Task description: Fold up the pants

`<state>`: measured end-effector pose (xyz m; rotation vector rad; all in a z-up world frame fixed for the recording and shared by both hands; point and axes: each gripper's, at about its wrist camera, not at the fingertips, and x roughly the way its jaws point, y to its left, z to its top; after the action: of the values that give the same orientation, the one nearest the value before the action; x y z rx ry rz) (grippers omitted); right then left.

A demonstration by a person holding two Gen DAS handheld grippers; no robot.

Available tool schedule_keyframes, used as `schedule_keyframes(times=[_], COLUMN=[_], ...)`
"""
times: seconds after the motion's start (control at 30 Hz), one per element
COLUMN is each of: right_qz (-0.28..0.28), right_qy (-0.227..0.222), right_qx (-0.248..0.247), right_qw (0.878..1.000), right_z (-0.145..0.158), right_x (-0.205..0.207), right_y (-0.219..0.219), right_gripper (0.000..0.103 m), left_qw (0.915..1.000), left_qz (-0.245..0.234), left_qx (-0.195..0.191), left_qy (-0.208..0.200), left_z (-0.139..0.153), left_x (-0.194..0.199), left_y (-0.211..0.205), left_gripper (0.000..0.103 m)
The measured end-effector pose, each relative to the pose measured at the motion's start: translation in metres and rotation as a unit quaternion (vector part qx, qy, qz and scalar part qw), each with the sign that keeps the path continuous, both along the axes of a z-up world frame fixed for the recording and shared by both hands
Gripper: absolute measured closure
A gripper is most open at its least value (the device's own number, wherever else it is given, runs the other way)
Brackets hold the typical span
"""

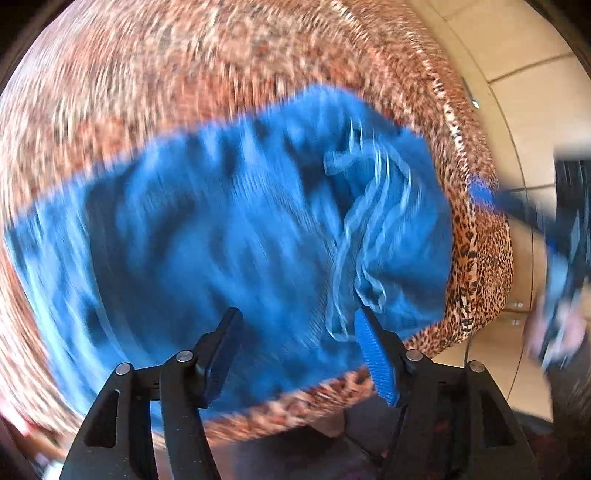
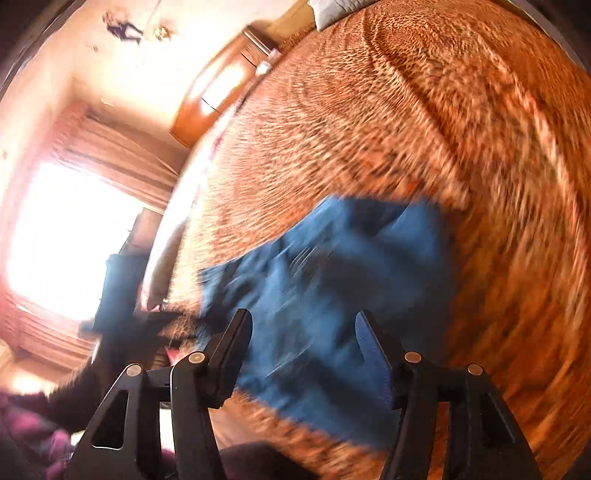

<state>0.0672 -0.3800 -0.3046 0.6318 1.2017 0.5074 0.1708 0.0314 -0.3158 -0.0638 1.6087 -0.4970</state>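
Note:
Blue pants [image 1: 236,229] lie spread on a leopard-print bed cover [image 1: 147,66], with light drawstrings [image 1: 365,221] near the waist at the right. My left gripper [image 1: 295,325] is open and empty, held above the pants near the drawstrings. In the right wrist view the pants [image 2: 332,280] lie crumpled on the same cover [image 2: 443,110]. My right gripper [image 2: 303,328] is open and empty above them. The right gripper also shows, blurred, at the far right of the left wrist view [image 1: 561,258]. Both views are motion-blurred.
The bed edge [image 1: 476,258] runs down the right of the left wrist view, with tiled floor [image 1: 517,55] beyond. The right wrist view shows a bright curtained window [image 2: 66,236], a wooden cabinet [image 2: 218,85] and a pillow [image 2: 332,11] at the bed's far end.

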Motion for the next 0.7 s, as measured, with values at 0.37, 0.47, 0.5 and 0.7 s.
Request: schedule_keyframes(times=[0.37,0.47,0.5,0.7], right_qz=[0.238,0.275,0.296,0.383], right_qy=[0.006,-0.005,-0.007,-0.043], right_qx=[-0.082,-0.092,-0.107,-0.079], right_qw=[0.968,0.957,0.949,0.919], right_z=[-0.047,-0.055,-0.059,-0.024], right_x=[0.099,0.108,0.105,0.097], right_y=[0.05,0.073,0.083,0.149], right_gripper=[0.042,0.045,0.066,0.098], left_qw=[0.9717,0.9566,0.9528,0.9148], left_qz=[0.231,0.277,0.291,0.369], left_qx=[0.05,0.086,0.087,0.164], left_qy=[-0.015,-0.025,-0.013,0.0], left_z=[-0.012,-0.016,-0.018,-0.009], left_x=[-0.05,-0.061,-0.067,-0.128], left_y=[-0.046,-0.054,-0.053,-0.019], left_gripper=[0.041,0.065,0.076,0.089])
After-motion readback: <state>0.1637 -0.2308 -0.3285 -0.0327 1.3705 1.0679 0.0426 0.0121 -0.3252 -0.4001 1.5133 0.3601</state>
